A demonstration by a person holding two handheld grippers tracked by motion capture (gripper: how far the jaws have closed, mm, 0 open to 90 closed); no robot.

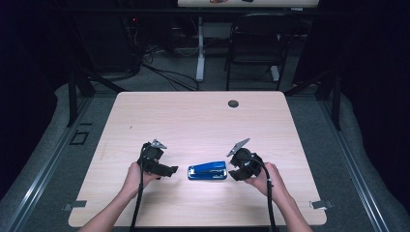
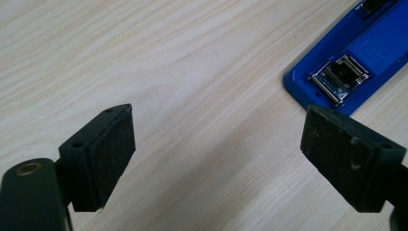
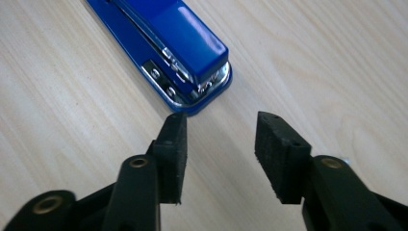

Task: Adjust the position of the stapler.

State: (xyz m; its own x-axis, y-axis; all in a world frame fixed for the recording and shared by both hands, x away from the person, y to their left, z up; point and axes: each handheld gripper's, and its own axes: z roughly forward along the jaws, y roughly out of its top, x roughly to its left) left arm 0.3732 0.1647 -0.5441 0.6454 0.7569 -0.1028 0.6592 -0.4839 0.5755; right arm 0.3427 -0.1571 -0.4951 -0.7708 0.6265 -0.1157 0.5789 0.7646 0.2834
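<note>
A blue stapler (image 1: 208, 171) lies on the light wooden table (image 1: 193, 121), near the front edge, between the two hands. My left gripper (image 1: 169, 170) sits just left of it, open, with bare wood between its pads (image 2: 111, 154); the stapler's blue base and metal plate (image 2: 346, 67) show at the upper right of the left gripper view. My right gripper (image 1: 235, 172) hovers at the stapler's right end, open, with nothing between its jaws. In the right gripper view the stapler's end (image 3: 192, 72) lies just beyond the fingertips (image 3: 175, 139).
A dark round grommet (image 1: 233, 103) sits near the table's far edge. Behind the table stand a black chair (image 1: 256, 43) and a white desk leg (image 1: 200, 48), with cables on the floor. Metal brackets mark the table's front corners.
</note>
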